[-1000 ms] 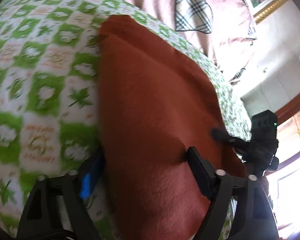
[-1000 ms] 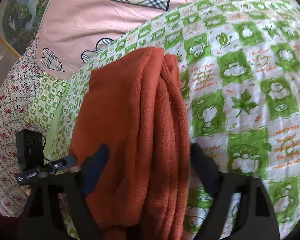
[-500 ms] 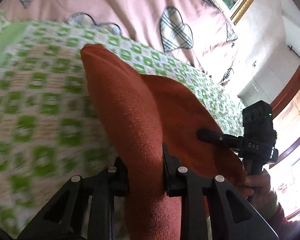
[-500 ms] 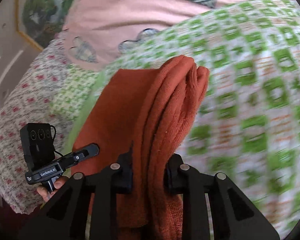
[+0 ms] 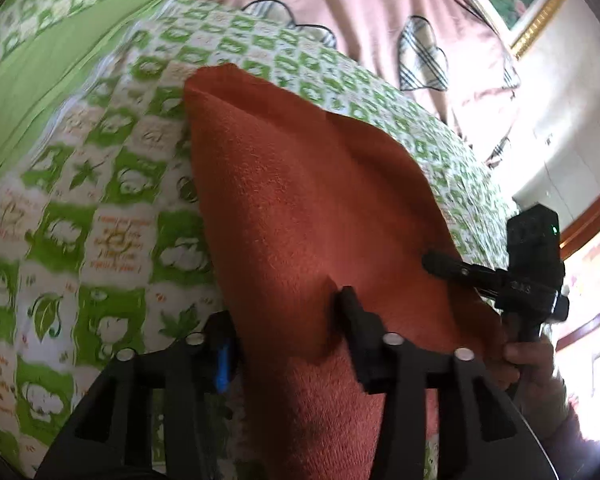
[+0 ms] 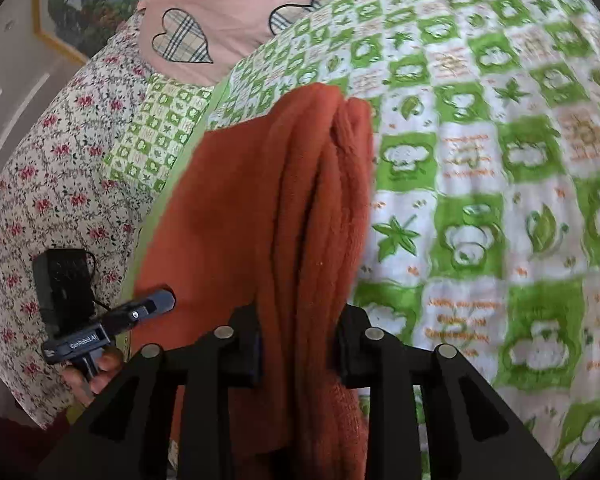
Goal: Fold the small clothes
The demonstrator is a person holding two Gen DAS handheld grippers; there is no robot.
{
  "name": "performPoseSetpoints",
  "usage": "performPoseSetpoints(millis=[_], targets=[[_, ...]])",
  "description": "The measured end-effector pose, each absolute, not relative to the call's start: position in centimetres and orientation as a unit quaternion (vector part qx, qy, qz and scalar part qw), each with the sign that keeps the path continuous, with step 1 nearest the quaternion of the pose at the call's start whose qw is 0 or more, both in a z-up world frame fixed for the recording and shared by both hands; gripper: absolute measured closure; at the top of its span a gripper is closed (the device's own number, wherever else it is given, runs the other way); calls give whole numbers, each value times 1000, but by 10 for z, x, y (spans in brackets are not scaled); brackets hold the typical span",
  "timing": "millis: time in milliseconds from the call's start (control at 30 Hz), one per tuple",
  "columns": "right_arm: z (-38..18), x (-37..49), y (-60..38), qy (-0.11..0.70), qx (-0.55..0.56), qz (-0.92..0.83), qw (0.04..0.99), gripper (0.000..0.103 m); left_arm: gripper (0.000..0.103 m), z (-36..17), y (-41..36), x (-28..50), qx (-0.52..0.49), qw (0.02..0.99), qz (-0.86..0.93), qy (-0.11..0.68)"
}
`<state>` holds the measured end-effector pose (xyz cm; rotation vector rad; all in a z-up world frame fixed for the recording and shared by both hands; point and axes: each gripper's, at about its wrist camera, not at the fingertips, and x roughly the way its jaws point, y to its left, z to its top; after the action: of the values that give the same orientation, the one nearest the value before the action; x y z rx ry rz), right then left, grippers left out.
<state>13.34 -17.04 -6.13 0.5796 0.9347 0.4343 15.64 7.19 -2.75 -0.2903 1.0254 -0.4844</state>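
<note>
A rust-orange fleece garment (image 5: 300, 216) lies folded on the green-and-white patterned bed sheet (image 5: 100, 208). In the left wrist view my left gripper (image 5: 288, 332) straddles its near edge, jaws a little apart with the cloth between them. In the right wrist view the garment (image 6: 300, 208) shows several stacked folds, and my right gripper (image 6: 300, 336) stands around the folded edge with its jaws slightly apart. Each view shows the other gripper at the garment's far side: the right one (image 5: 440, 264) and the left one (image 6: 156, 304).
A pink quilt with plaid hearts (image 5: 380, 12) lies at the back of the bed. A floral sheet (image 6: 52, 160) covers the left side in the right wrist view. A framed picture (image 6: 84, 4) hangs on the wall. A wooden door frame (image 5: 588, 216) stands at the right.
Both grippers were clamped tight on the garment half a second ago; their jaws have since widened and the garment has come down onto the sheet.
</note>
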Motion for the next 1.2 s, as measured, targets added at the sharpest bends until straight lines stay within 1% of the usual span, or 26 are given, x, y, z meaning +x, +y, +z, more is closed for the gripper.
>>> performPoseSetpoints(millis=[33,67,100,233,333,400,433,467,567,600,633,667,767,833,867,1000,1133,1200], targets=[[-59,131,-172,443,268,195,833,59,50,-27,75,156,-139,835,-226,483],[-57,129,-175,446,262,184,836,52,44,-27,78,154,-138,837,-219,481],[-54,125,-178,445,259,175,839,50,39,-26,78,154,-137,839,-213,481],[-28,111,-190,407,244,137,870,47,38,-23,92,153,-150,842,-200,477],[-13,121,-194,386,245,139,878,47,37,-22,95,159,-155,844,-191,477],[-9,134,-187,386,239,146,879,52,37,-21,96,163,-157,844,-185,478],[-8,142,-182,387,234,151,879,62,37,-21,96,164,-158,844,-185,478],[-9,151,-177,391,231,158,877,68,37,-21,96,165,-156,844,-184,479],[-17,169,-162,412,223,159,869,69,36,-22,93,167,-151,844,-182,482],[-23,177,-158,423,222,160,864,72,36,-23,92,167,-152,842,-183,484],[-27,181,-154,429,220,161,862,87,36,-24,92,167,-152,841,-183,486],[-27,183,-152,430,218,162,861,91,36,-24,91,167,-150,841,-183,487],[6,161,-158,370,229,191,880,92,35,-17,89,165,-144,844,-188,481],[15,149,-163,356,219,182,890,92,31,-18,89,167,-144,843,-189,482],[12,148,-167,361,220,177,889,92,29,-20,89,172,-148,841,-190,485],[-30,162,-178,412,230,148,869,92,27,-32,88,193,-162,833,-180,497],[-48,175,-178,428,232,140,862,92,28,-42,92,218,-185,827,-171,503],[-50,179,-179,430,230,140,862,92,30,-41,91,229,-178,832,-161,500]])
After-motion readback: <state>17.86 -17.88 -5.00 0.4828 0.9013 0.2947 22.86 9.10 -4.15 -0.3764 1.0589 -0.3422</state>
